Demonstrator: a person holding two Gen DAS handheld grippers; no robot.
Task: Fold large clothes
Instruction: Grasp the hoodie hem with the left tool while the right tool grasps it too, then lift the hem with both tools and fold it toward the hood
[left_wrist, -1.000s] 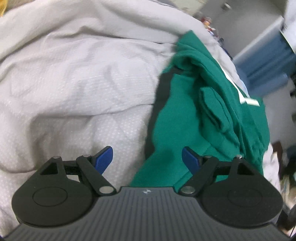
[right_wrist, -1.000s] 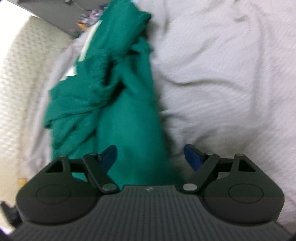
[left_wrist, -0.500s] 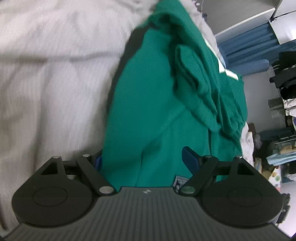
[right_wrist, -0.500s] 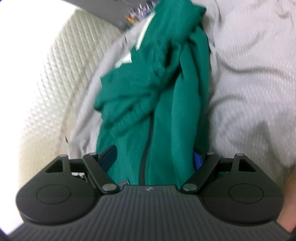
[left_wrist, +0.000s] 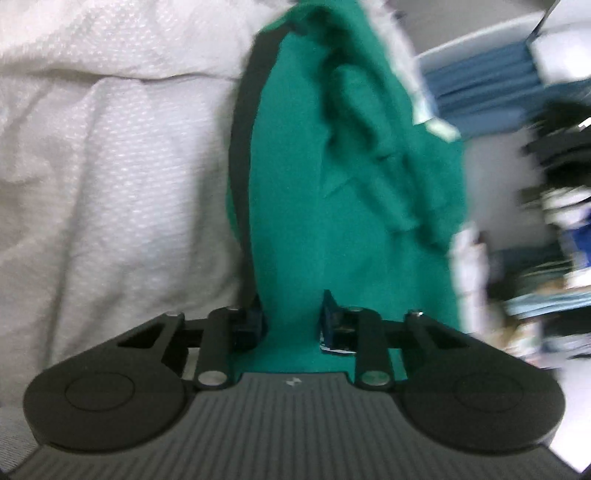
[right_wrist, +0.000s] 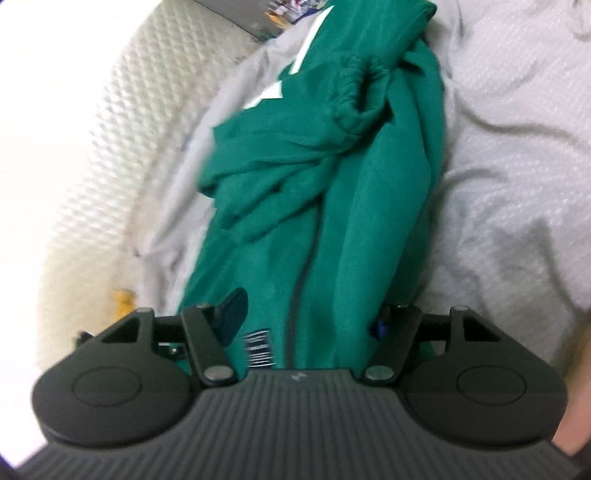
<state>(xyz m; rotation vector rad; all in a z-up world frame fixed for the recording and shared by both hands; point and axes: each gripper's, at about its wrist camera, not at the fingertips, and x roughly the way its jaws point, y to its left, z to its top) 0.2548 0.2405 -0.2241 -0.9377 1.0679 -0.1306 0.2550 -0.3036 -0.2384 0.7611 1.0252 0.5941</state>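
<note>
A crumpled green garment (left_wrist: 332, 184) with a dark zip strip lies on a white quilted bed cover (left_wrist: 110, 166). My left gripper (left_wrist: 293, 321) is closing on the garment's near end, and the cloth is pinched between its blue pads. In the right wrist view the same green garment (right_wrist: 332, 166) runs away from me, with white stripes at its far end and a barcode label (right_wrist: 258, 349) near my fingers. My right gripper (right_wrist: 308, 321) is closing around a wide fold. Its left pad (right_wrist: 232, 314) shows free of the cloth, and its right pad is hidden under it.
The bed cover (right_wrist: 517, 147) spreads to the right of the garment. A cream textured surface (right_wrist: 110, 147) borders the bed on the left. Blue curtains (left_wrist: 480, 92) and cluttered shelves (left_wrist: 554, 221) stand beyond the bed. A hand (right_wrist: 576, 406) shows at the lower right.
Both grippers moved forward over the garment's near end. The left jaws went from wide apart to pinching the cloth. The right jaws narrowed a little around a fold.
</note>
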